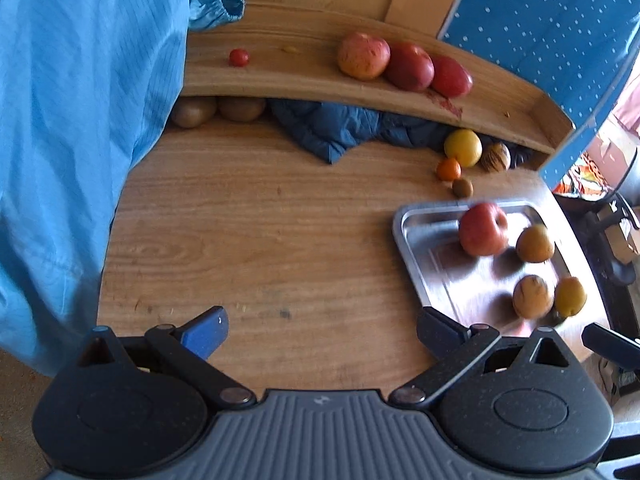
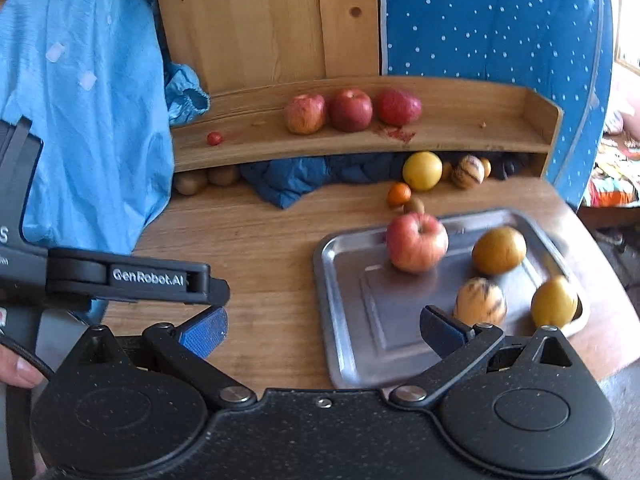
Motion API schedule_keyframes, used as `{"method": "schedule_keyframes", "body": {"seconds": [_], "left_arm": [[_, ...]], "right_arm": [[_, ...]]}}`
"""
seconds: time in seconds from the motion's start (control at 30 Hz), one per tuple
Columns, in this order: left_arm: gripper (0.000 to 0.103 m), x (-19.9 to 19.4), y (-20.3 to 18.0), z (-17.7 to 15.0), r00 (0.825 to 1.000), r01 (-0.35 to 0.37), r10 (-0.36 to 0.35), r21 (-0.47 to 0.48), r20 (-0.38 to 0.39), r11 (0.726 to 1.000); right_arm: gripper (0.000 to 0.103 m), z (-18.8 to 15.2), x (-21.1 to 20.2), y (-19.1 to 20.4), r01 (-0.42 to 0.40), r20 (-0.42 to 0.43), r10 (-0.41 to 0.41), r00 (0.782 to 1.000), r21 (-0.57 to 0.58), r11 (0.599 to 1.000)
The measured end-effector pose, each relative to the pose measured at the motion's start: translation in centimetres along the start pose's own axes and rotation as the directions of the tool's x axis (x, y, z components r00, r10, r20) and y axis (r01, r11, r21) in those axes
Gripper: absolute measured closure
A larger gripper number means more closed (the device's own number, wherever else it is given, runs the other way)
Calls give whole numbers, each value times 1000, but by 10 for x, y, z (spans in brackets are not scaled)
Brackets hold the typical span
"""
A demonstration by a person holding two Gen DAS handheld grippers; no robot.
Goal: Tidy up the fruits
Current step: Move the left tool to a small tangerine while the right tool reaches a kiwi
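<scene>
**Both claws empty over bench**

Left claw [image 1: 322, 332] and right claw [image 2: 323, 330] spread wide, gripping nothing. Metal tray [image 2: 344, 280] on bench [image 2: 256, 240] holds red apple [image 2: 416, 242] plus three yellowish fruits. Three apples [image 2: 352, 110] on shelf [image 2: 460, 136]; loose fruit beneath it.

- A lived-in room of a home, not a lab or shop.
- The round-edged wooden desk [image 2: 260, 240] carries a raised wooden shelf [image 2: 460, 136] backed by knotty pine panelling [image 2: 260, 20].
- A crumpled dark blue quilted jacket [image 2: 288, 180] is stuffed under the shelf.
- A blue white-dotted fabric panel [image 2: 500, 20] stands behind; colourful patterned bedding [image 2: 612, 184] shows at far right.
</scene>
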State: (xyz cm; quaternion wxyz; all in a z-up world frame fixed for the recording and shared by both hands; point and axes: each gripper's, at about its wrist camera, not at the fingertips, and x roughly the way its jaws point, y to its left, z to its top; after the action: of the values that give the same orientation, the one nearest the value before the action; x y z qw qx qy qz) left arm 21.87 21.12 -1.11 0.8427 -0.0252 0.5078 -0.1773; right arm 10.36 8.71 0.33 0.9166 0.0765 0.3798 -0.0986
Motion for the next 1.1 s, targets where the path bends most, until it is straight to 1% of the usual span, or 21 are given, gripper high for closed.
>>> {"method": "schedule_keyframes", "body": {"seconds": [0.2, 0.37, 0.5, 0.67, 0.83, 0.93, 1.03, 1.1], "left_arm": [[1, 30, -10, 35, 1000, 8, -8, -13, 4, 1000], [1, 64, -32, 71, 999, 46, -45, 15, -7, 999], [1, 95, -55, 99, 995, 91, -89, 54, -35, 994], [1, 135, -80, 125, 987, 143, -134, 105, -89, 984], [1, 172, -99, 140, 974, 194, -172, 147, -151, 970], [1, 188, -107, 145, 963, 233, -201, 176, -178, 956], [4, 196, -112, 147, 958, 258, -225, 193, -177, 947], [6, 200, -115, 149, 954, 274, -240, 193, -180, 942]], "right_arm": [[1, 22, 23, -23, 61, 4, -61, 998, 2, 998], [1, 38, 46, -56, 138, 22, -140, 990, 46, 989], [1, 43, 65, -74, 190, 42, -192, 980, 59, 980], [1, 48, 90, -80, 222, 45, -222, 974, 3, 975], [1, 61, 117, -77, 234, 29, -232, 972, -81, 969], [1, 68, 134, -78, 255, 10, -256, 967, -121, 959], [1, 77, 150, -82, 267, -10, -271, 963, -134, 954], [2, 83, 158, -85, 251, -18, -255, 967, -122, 960]]}}
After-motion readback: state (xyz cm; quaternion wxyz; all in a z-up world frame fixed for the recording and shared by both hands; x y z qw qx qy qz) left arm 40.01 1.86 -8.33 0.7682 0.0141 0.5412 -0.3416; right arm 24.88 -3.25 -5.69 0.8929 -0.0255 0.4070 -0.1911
